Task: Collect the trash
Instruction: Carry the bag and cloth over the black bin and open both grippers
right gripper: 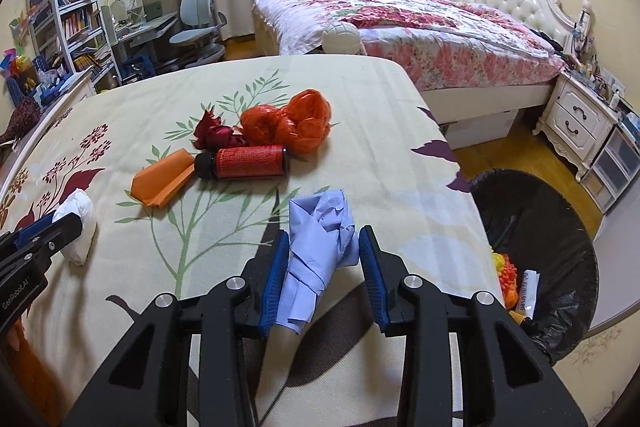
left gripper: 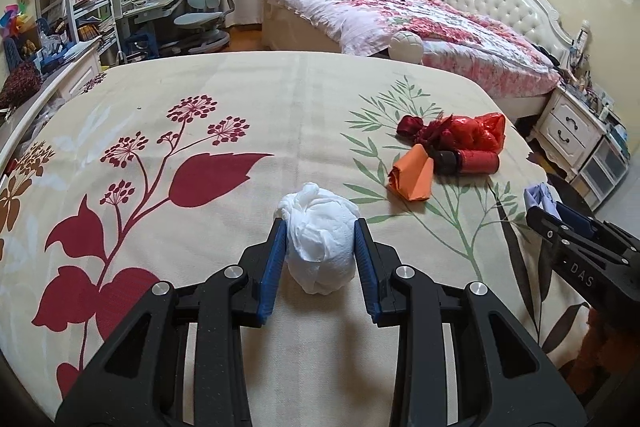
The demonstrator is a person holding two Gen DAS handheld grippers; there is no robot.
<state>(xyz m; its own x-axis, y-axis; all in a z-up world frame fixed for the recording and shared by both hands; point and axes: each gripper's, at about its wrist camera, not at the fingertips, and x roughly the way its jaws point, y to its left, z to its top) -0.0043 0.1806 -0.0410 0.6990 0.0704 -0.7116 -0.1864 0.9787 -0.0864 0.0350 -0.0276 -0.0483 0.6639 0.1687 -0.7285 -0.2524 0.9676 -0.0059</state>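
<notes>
While both claws are full, these lines tell how each thing will handle.

Left claw: its two blue pads press the sides of the white tissue ball. It holds the ball.

White tissue ball: it looks very light and soft. It will squash if pinched hard. The middle, where the pads sit now, is the best place to hold, because the loose tail on top could tear or slip out.

Right claw: its pads are shut on the blue paper wad. It holds the wad near the worktop's right edge.

Blue paper wad: it is light and crinkly, a bit stiffer than tissue. Its flat folded end hangs down below the pads. The thick crumpled part is the safest spot to pinch.

Orange paper: it lies flat and folded on the worktop, just beside the red roll. It looks thin, so a claw may need to take it by its raised fold.

Red roll: it is round and may roll away. It looks the firmest of the lot.

Red plastic bag: it is puffy and slippery, and it touches the red roll. A bunched part would hold best.

Dark red wrapper: small and crinkly, beside the bag.

Trash bin: it stands on the floor, just past the worktop's right edge, lined in black, with some trash already inside.
</notes>
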